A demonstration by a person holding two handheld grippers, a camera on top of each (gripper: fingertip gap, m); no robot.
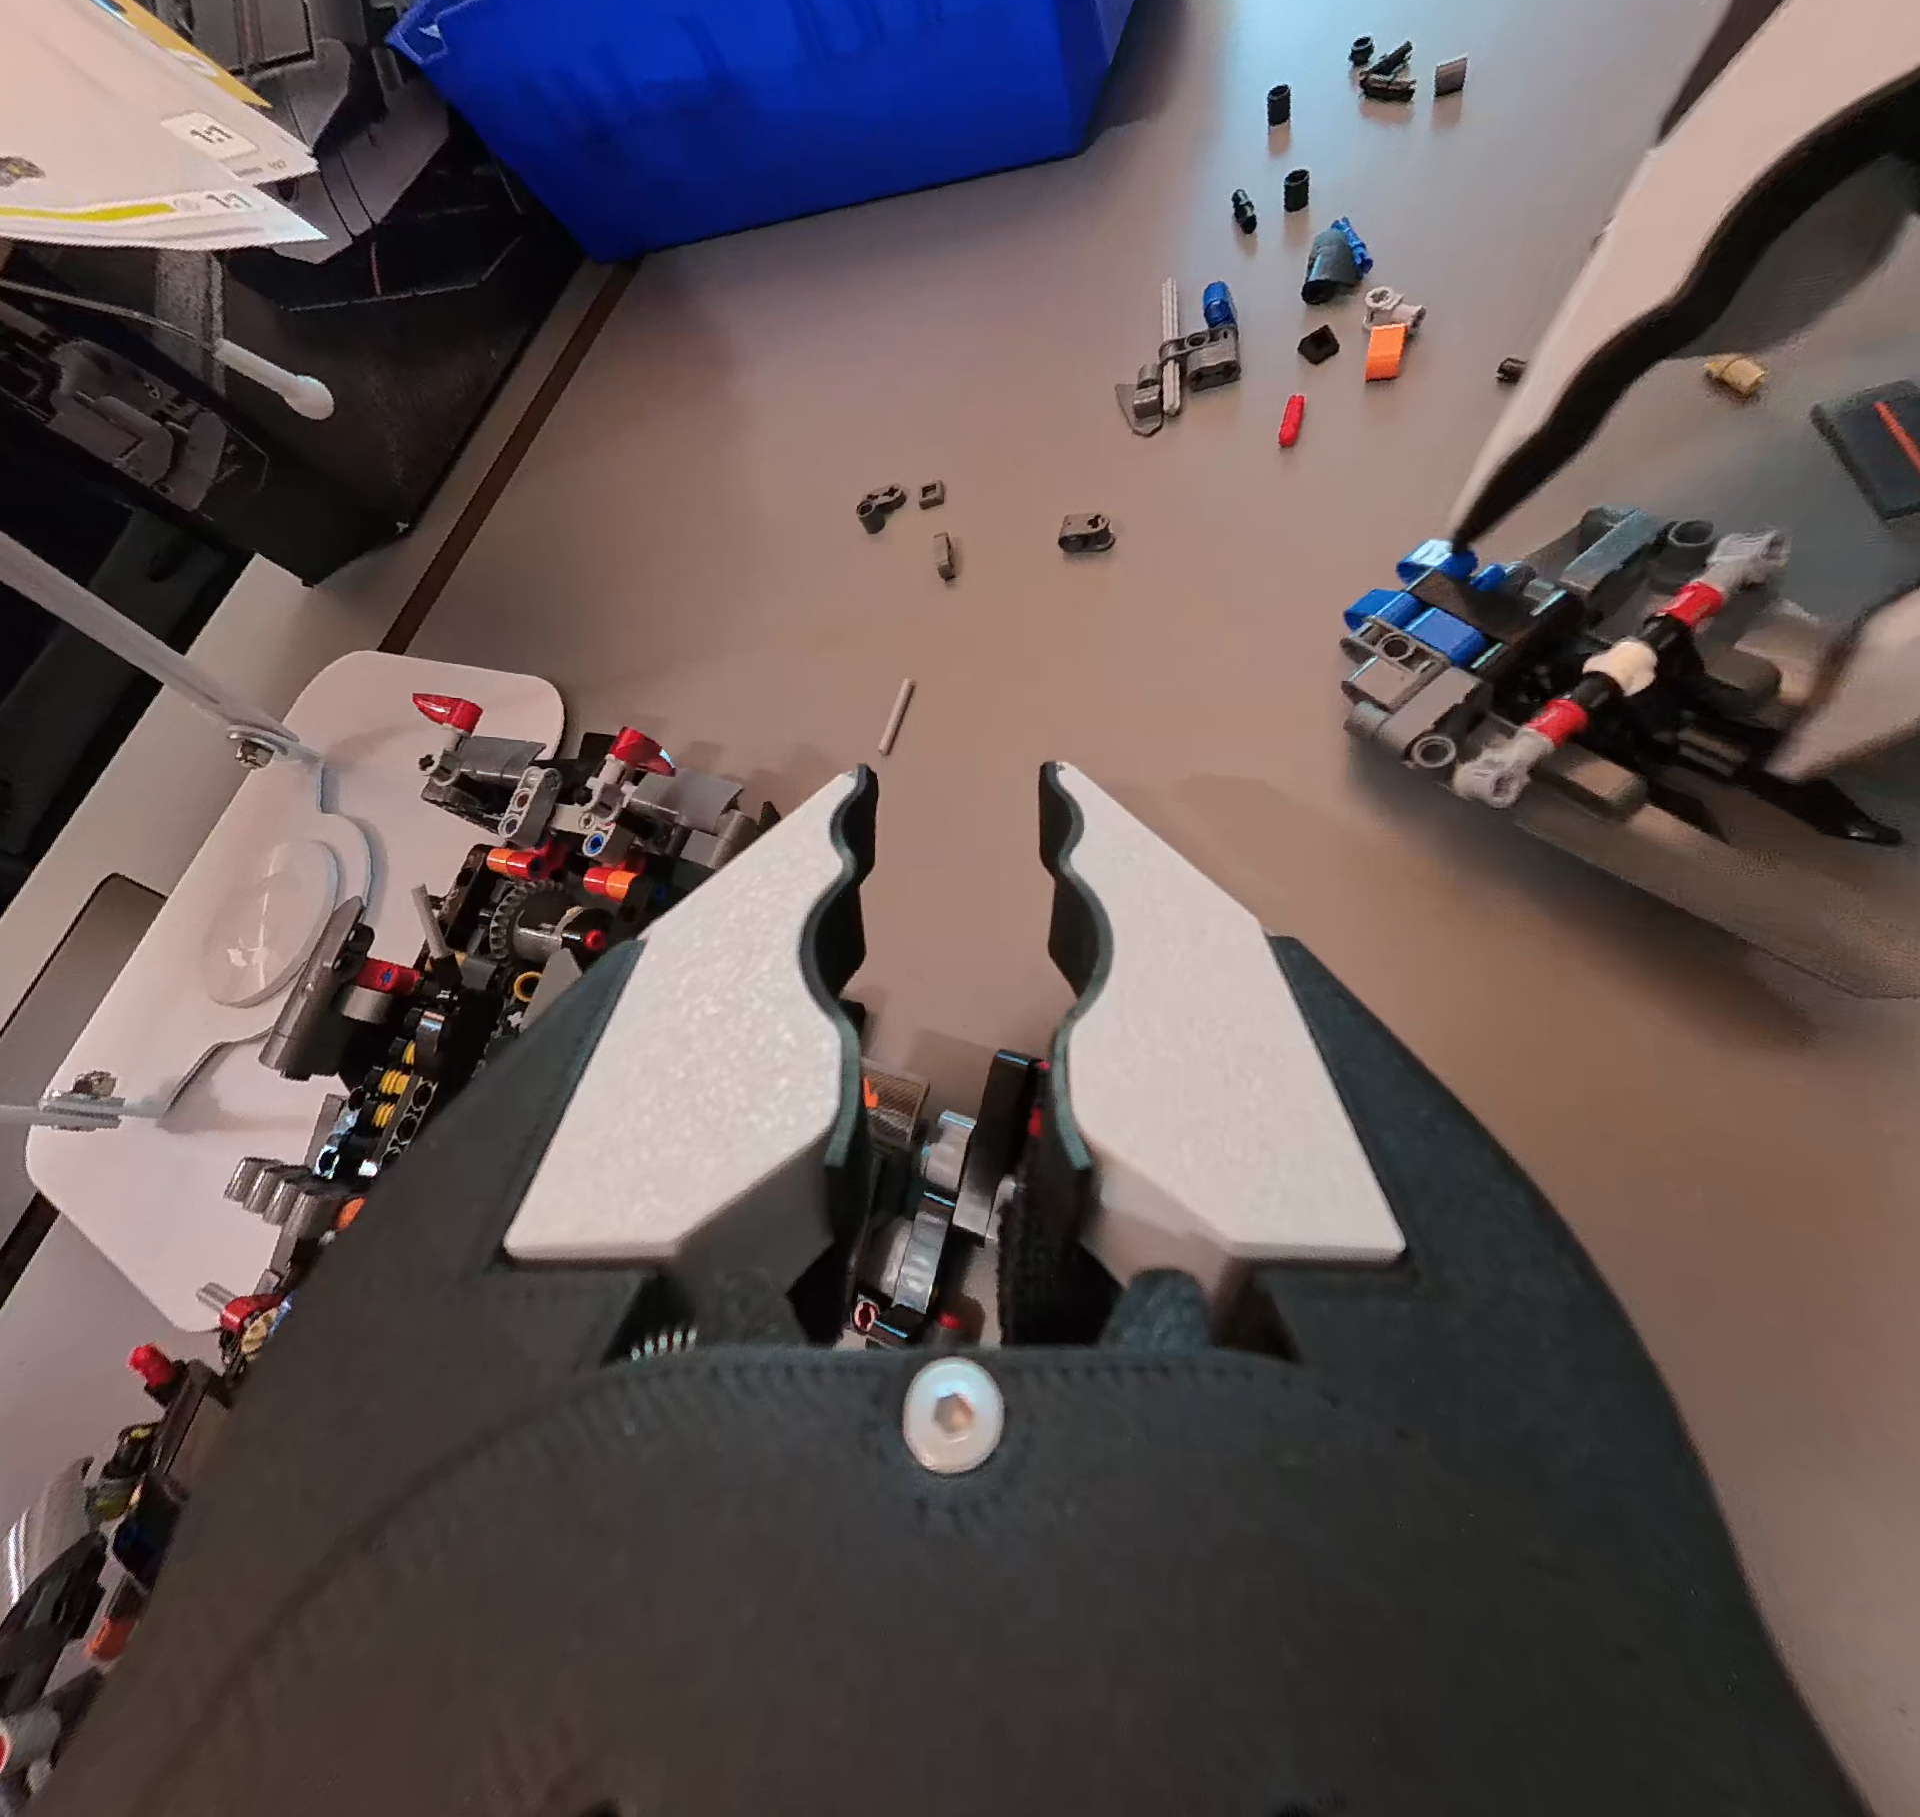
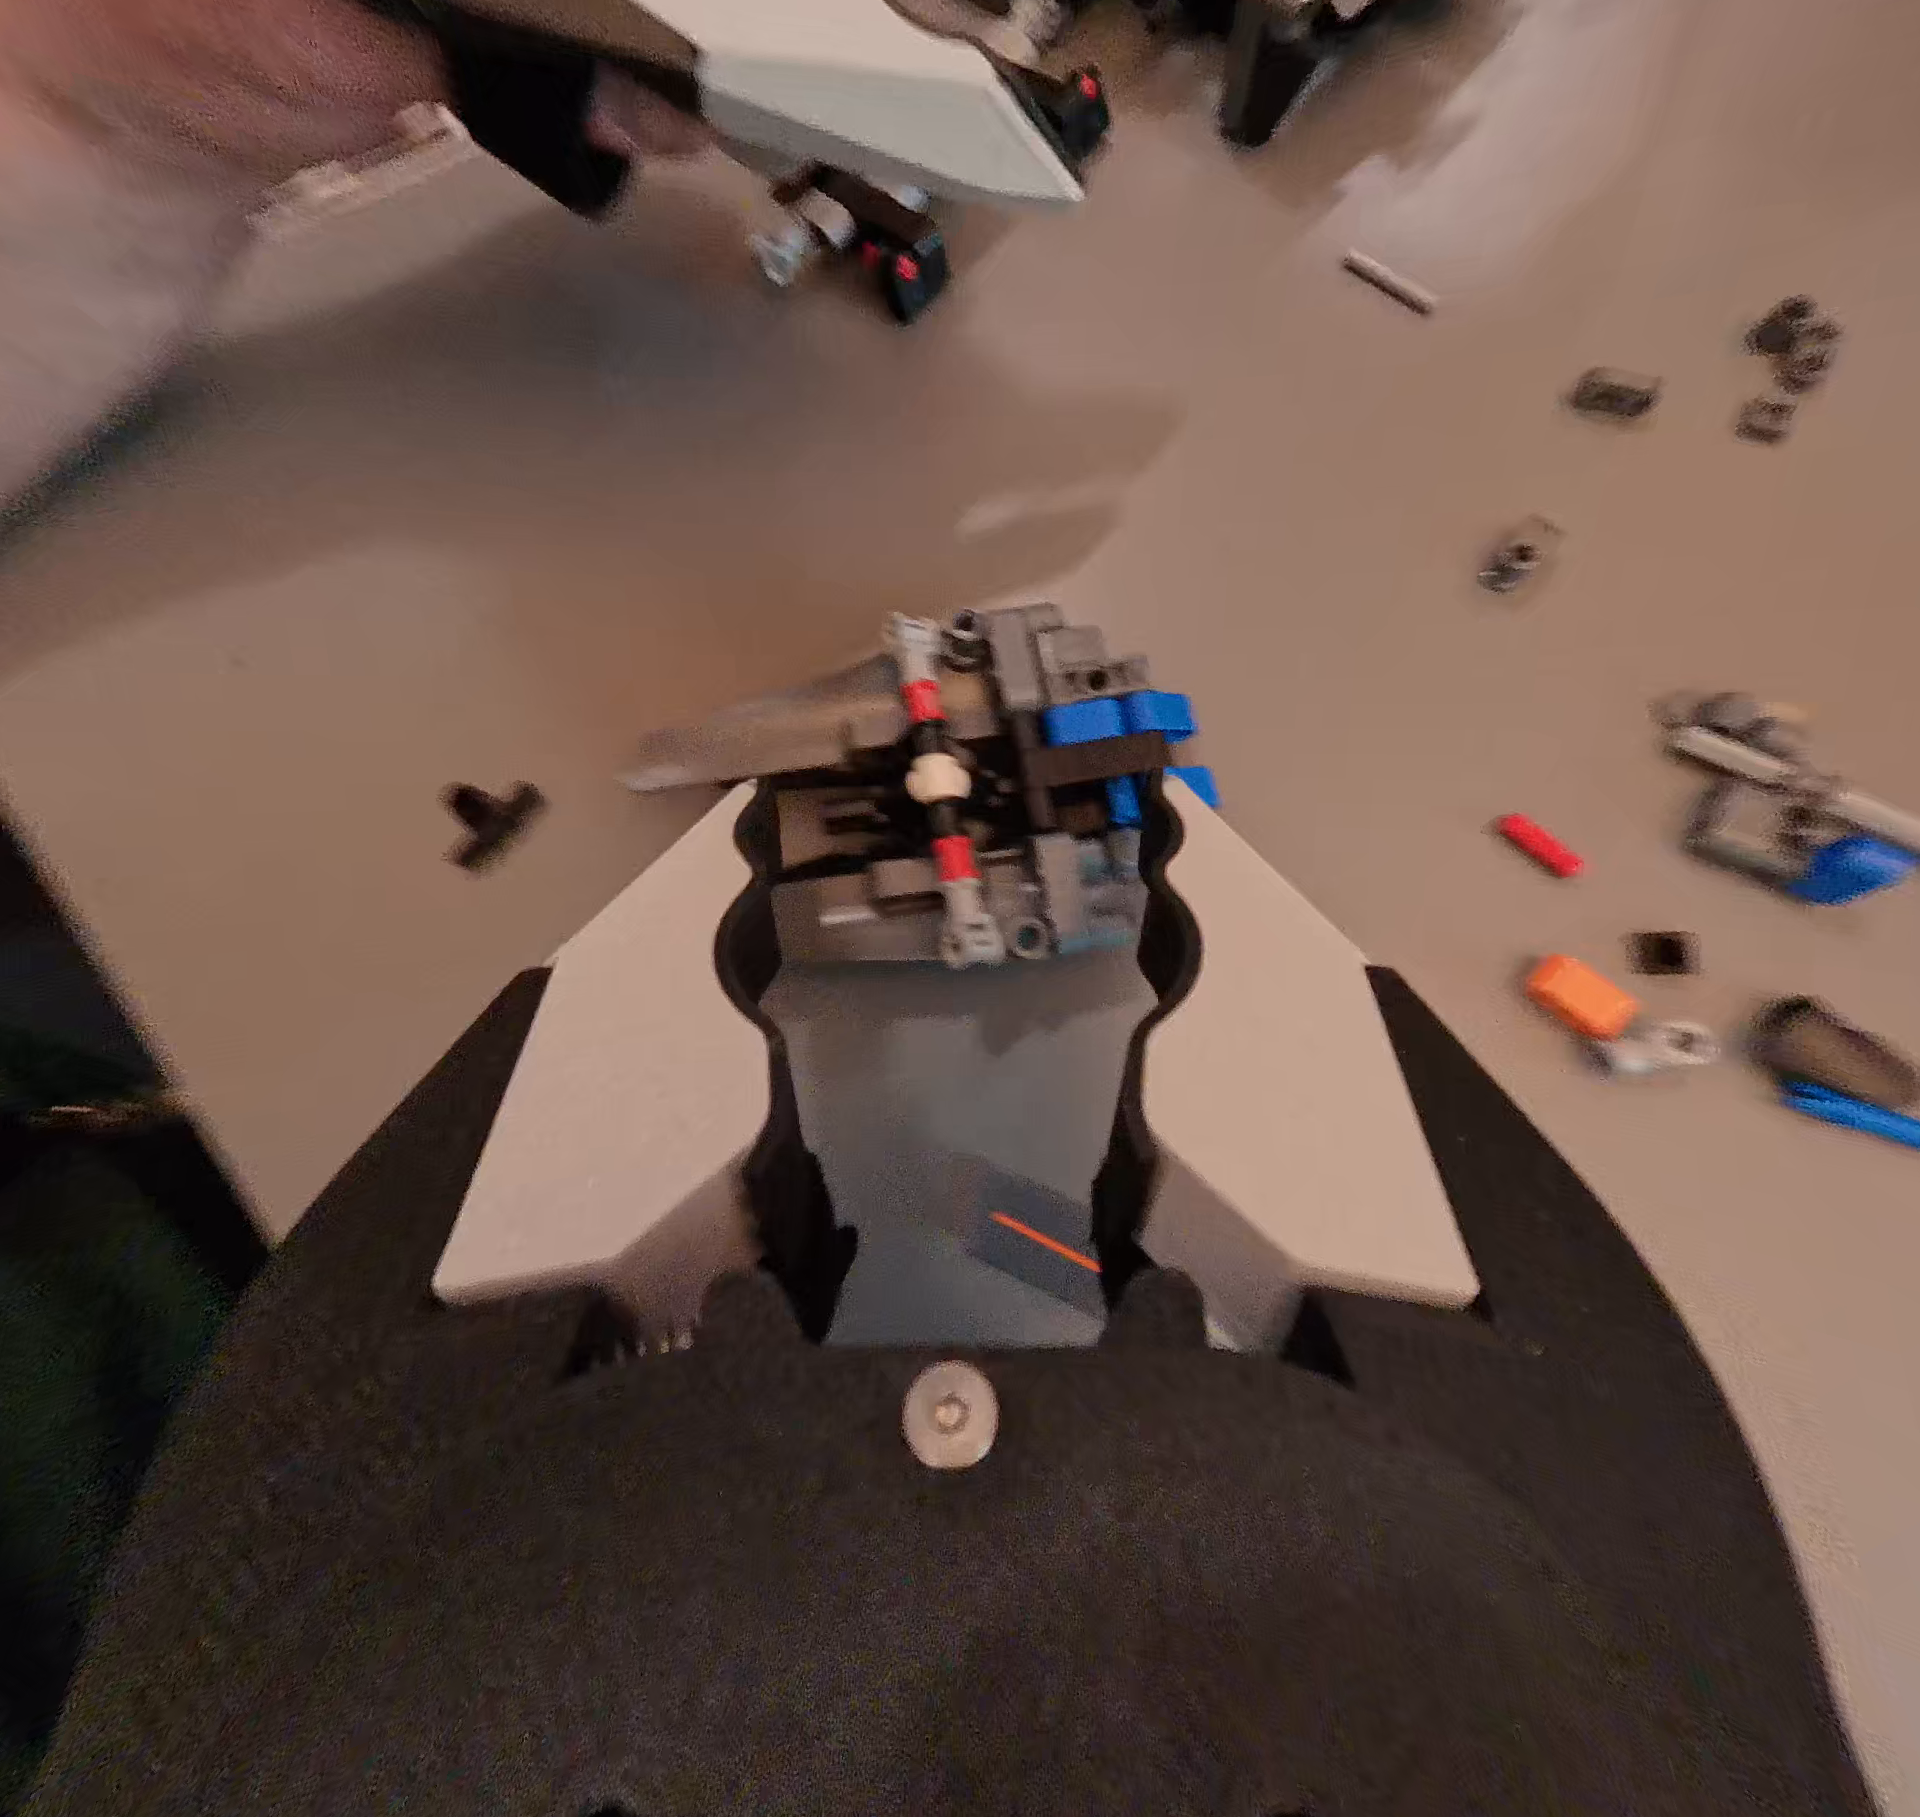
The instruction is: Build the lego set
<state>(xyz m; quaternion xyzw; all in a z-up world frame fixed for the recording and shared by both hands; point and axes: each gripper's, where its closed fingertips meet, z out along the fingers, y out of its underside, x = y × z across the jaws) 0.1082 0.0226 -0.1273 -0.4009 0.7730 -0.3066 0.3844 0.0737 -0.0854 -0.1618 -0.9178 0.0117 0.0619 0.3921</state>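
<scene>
My right gripper [image 2: 956, 796] is shut on a sub-assembly [image 2: 997, 780] of grey, black and blue parts, crossed by a red, white and black rod. In the left wrist view this sub-assembly [image 1: 1558, 666] sits low over the table between the right gripper's fingers [image 1: 1538, 417]. My left gripper [image 1: 956, 780] has its tips a little apart. It grips a small black and grey assembly [image 1: 940, 1185] deep between the jaws. In the right wrist view that assembly [image 2: 862, 240] hangs under the left gripper's finger [image 2: 883, 105]. The right wrist view is blurred.
A large partly built model [image 1: 540, 884] lies on a white plate [image 1: 156, 1092] to the left. A blue bin [image 1: 779, 74] and an instruction booklet [image 1: 125, 136] stand at the back. Loose parts are scattered about: a grey axle [image 1: 896, 716], a red pin [image 1: 1290, 419], an orange tile [image 1: 1385, 352]. The grippers' ends are close to 12 cm from one another. The red pin [image 1: 1290, 419] lies some 8 cm from my right tips, 15 cm from my left tips. Seen from the right wrist view [image 2: 1544, 842] as well.
</scene>
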